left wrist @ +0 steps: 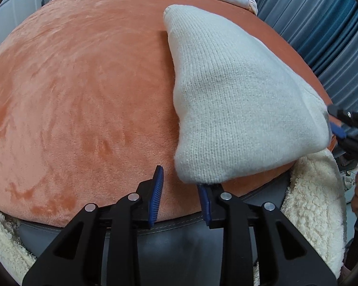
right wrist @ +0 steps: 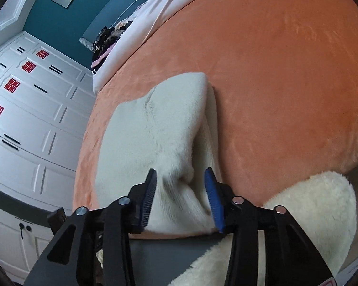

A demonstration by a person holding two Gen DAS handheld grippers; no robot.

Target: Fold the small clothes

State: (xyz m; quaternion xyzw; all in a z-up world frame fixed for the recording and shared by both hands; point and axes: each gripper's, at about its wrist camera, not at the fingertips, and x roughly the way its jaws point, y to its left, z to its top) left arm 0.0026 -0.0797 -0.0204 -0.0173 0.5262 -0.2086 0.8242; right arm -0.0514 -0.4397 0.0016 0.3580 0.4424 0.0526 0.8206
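A cream knitted garment (left wrist: 238, 100) lies on the bed's orange plush blanket (left wrist: 83, 95), close to the bed's near edge and toward its right-hand side as the left wrist view shows it. It reads as 2 layers, an upper one lying over a lower one whose edge peeks out along one side in the right wrist view, so at least 1 fold looks done, though the upper layer is rumpled and raised toward the near end.

The left gripper (left wrist: 180, 196) has its jaws wide apart and holds nothing; the garment's near corner just touches or overlaps one jaw. The right gripper (right wrist: 180, 200) also stands open, its jaws straddling a bunched ridge of the knit without pinching it.

What seems left: closing on that ridge, flattening or folding once more, and squaring the edges. A fluffy white fleece throw (right wrist: 310, 209) hangs off the bed's near edge.
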